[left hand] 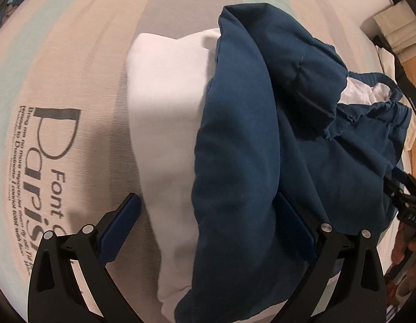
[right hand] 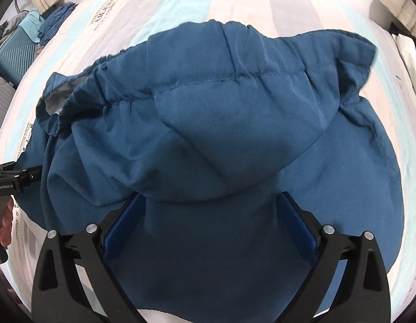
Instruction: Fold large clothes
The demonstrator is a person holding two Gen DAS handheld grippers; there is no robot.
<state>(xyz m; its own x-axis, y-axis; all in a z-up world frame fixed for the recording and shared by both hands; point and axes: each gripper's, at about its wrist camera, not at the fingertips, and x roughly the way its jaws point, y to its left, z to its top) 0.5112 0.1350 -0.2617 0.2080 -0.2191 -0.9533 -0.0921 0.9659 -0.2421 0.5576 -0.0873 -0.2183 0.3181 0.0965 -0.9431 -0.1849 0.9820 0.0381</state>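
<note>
Dark blue pants [right hand: 235, 140] with an elastic waistband [right hand: 181, 86] lie bunched and partly folded on the bed. In the left wrist view the pants [left hand: 262, 134] lie over a folded white garment [left hand: 167, 107]. My left gripper [left hand: 208, 220] is open, its jaws wide on either side of the white garment and the blue fabric's edge. My right gripper [right hand: 212, 220] is open over the blue fabric, its jaws wide apart. The right gripper also shows in the left wrist view [left hand: 407, 202], and the left one in the right wrist view [right hand: 11, 180].
The bed sheet [left hand: 59, 80] is striped in pale pink, grey and mint with printed lettering. A teal suitcase [right hand: 11, 51] and crumpled clothes [right hand: 54, 18] sit at the far left. Boxes [left hand: 396, 29] and a wooden floor [left hand: 415, 70] lie beyond the bed's right edge.
</note>
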